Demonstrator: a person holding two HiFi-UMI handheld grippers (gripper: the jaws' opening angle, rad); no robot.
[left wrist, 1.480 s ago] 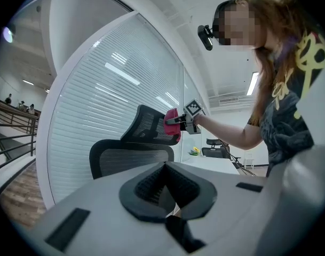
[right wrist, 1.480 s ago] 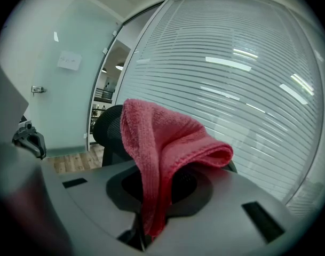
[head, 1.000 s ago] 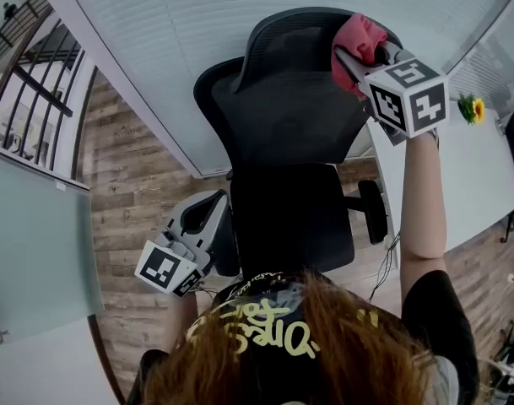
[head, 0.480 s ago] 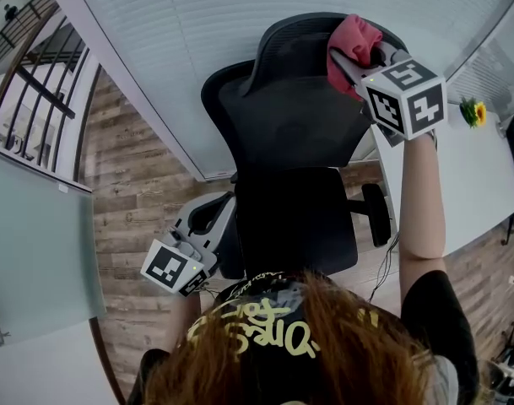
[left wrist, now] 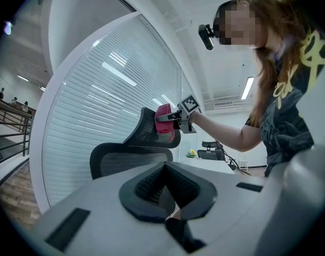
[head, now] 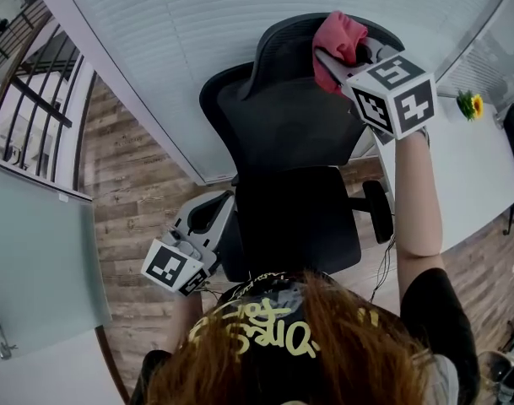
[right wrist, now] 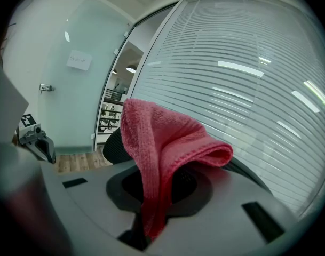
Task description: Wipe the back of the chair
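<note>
A black mesh office chair (head: 282, 133) faces me, its back and headrest (head: 282, 45) standing against a frosted glass wall. My right gripper (head: 328, 53) is shut on a folded red cloth (head: 337, 36), which is pressed against the right end of the headrest. The cloth (right wrist: 162, 148) hangs out between the jaws in the right gripper view. My left gripper (head: 208, 218) is held low beside the seat's left edge, jaws shut and holding nothing. In the left gripper view the chair back (left wrist: 127, 161) and the cloth (left wrist: 163, 124) show ahead.
A striped glass wall (head: 197, 32) rises right behind the chair. A white desk (head: 463, 175) with a small yellow flower (head: 469, 106) stands to the right. The chair's right armrest (head: 376, 211) sticks out. Wooden floor (head: 130, 192) lies to the left, with a railing (head: 33, 99) beyond.
My right gripper has carried the red cloth leftward and a little up along the headrest's top. The left gripper has barely moved.
</note>
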